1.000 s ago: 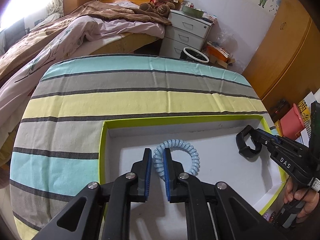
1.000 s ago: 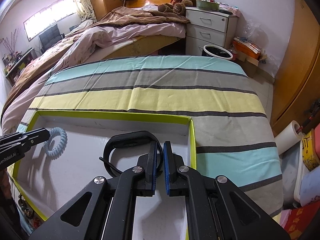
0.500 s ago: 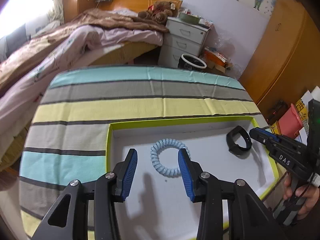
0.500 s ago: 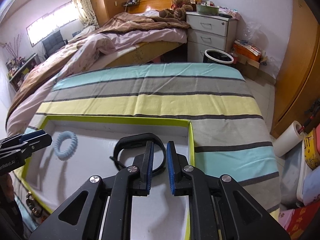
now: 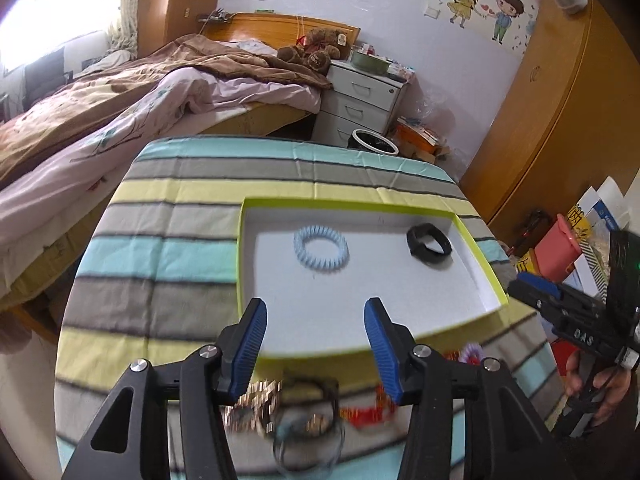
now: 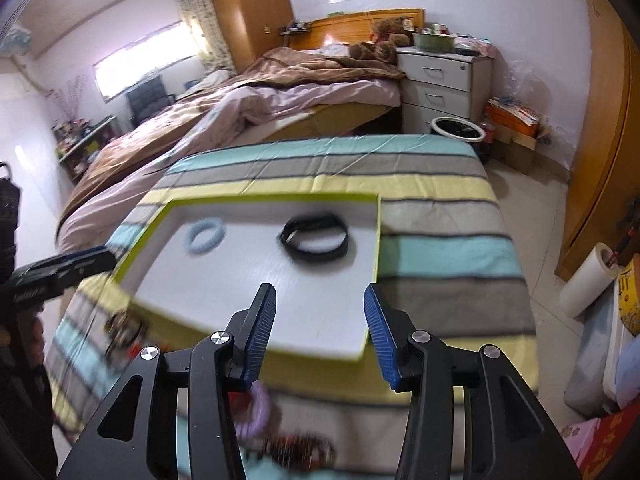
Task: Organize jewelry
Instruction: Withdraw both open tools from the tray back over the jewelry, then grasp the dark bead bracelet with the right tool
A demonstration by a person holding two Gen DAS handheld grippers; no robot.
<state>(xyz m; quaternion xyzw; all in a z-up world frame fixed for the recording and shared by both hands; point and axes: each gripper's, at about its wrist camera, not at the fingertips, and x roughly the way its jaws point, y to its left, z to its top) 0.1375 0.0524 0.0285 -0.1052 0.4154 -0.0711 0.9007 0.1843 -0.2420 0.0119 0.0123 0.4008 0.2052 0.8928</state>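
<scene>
Both tongs (image 5: 314, 344) (image 6: 318, 330) have withdrawn, now spread empty above striped cloth (image 5: 160, 252).

A bedroom with pale walls and wooden furniture.
An unmade bed (image 5: 160, 92) with a brown blanket and a wooden headboard (image 5: 288, 30) stands beside a white drawer unit (image 5: 360, 100). Daylight comes through a window (image 6: 136, 64) with a curtain (image 6: 200, 20). A tall wooden wardrobe (image 5: 560, 120) fills the right side; a cartoon sticker (image 5: 484, 4) decorates the wall, and a bin (image 6: 458, 130) stands on the tiled floor (image 6: 532, 208).
</scene>
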